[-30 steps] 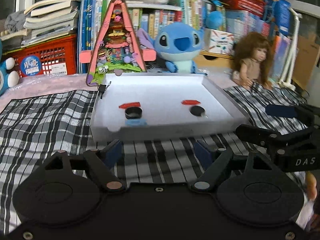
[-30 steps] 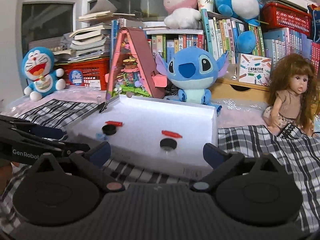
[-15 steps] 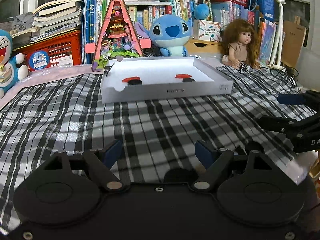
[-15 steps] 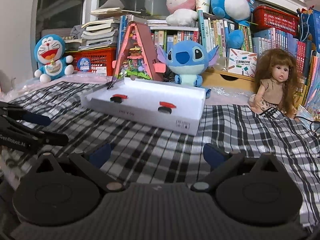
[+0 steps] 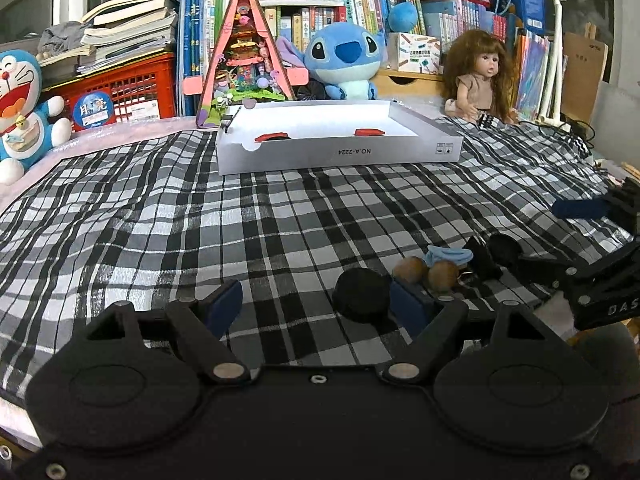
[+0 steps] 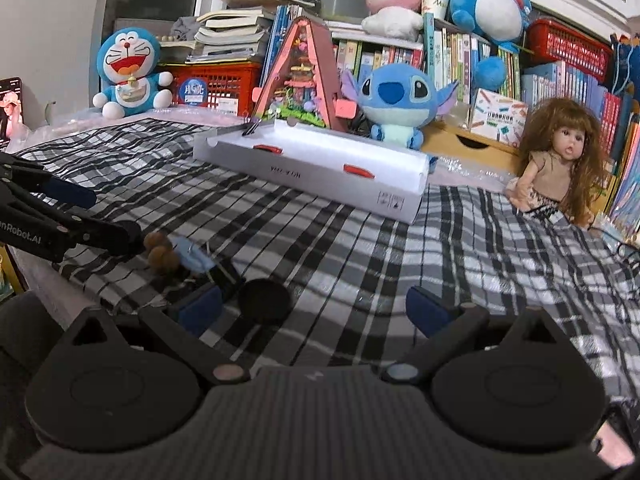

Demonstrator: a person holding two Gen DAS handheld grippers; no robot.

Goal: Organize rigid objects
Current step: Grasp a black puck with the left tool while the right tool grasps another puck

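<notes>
A white shallow box (image 5: 340, 154) (image 6: 312, 166) lies at the far side of the checked cloth, and two red pieces (image 5: 272, 137) show above its rim. Near the cloth's front edge is a small heap: a black round disc (image 5: 362, 300) (image 6: 264, 301), two brown balls (image 5: 424, 273) (image 6: 159, 249), a light blue piece (image 5: 448, 256) (image 6: 192, 255) and a black clip-like item (image 5: 484, 256). My left gripper (image 5: 318, 304) is open, with the disc close to its right finger. My right gripper (image 6: 314, 310) is open too, the disc lying just inside its left finger.
Plush toys, a doll (image 5: 478, 76), a pink triangular toy house (image 5: 248, 60), a red crate (image 5: 120, 96) and shelves of books stand behind the box. The checked cloth (image 5: 200, 220) covers the surface. Each gripper shows at the side of the other's view.
Both grippers have drawn back from the white box towards the near edge of the cloth and sunk a little. The heap of small items has come into view. Both stay open.
</notes>
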